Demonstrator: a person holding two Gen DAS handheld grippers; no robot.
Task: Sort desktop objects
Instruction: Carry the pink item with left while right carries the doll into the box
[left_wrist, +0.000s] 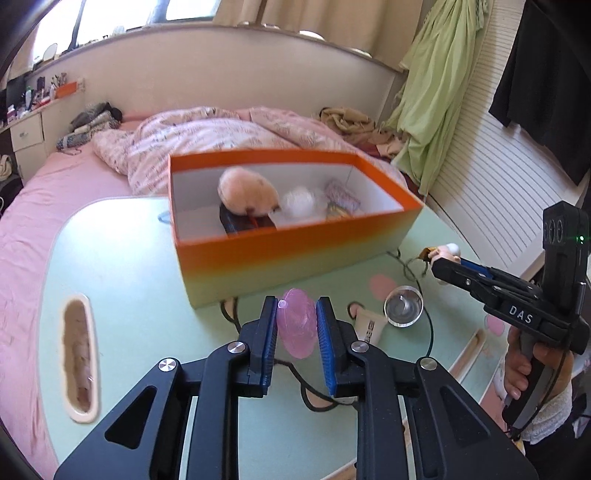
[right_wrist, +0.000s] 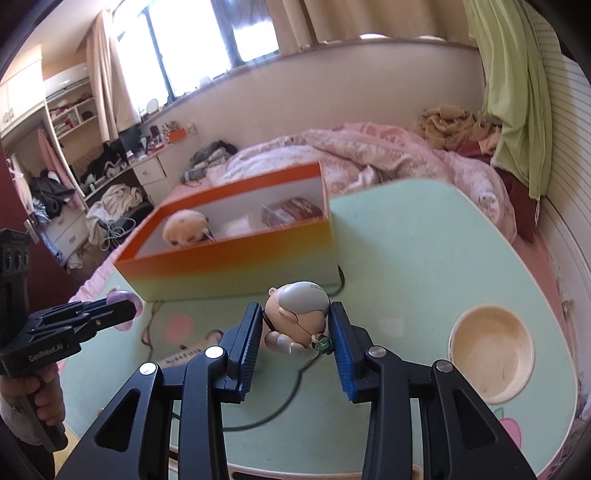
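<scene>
Two grippers are held above a pale green bench (left_wrist: 129, 258), each closed on one object. The left gripper (left_wrist: 296, 325) is clamped on a translucent pink oval object (left_wrist: 296, 328), which is held on edge between the blue pads (left_wrist: 323, 332), over the near middle of the bench. In the right wrist view this same gripper (right_wrist: 125, 310) is seen at the left edge, with the pink object (right_wrist: 122, 297) at its tip, just in front of the box's near corner.

The right gripper (right_wrist: 297, 328) is closed on a small figurine (right_wrist: 295, 314) with a grey cap and a peach face; the figurine is tilted with its head up between the pads. In the left wrist view the right gripper (left_wrist: 443, 264) is seen near the right edge of the bench, with the figurine (left_wrist: 445, 253) at its tip.

An orange-rimmed box (left_wrist: 295, 254) with white inner walls stands on the far middle of the bench. Inside it lie a plush toy (left_wrist: 245, 192), a dark flat item (left_wrist: 243, 221) under the toy, a white fluffy item (left_wrist: 299, 201) and a patterned pouch (left_wrist: 341, 195).

On the bench, in front of the box's right end, a clear round object (left_wrist: 403, 305) and a white tube (left_wrist: 369, 325) are placed just beside each other. A thin dark cord (left_wrist: 430, 332) is looped around them. A round recess (right_wrist: 491, 354) is set into the right corner of the bench, and a long slot (left_wrist: 79, 358) into the left edge.
</scene>
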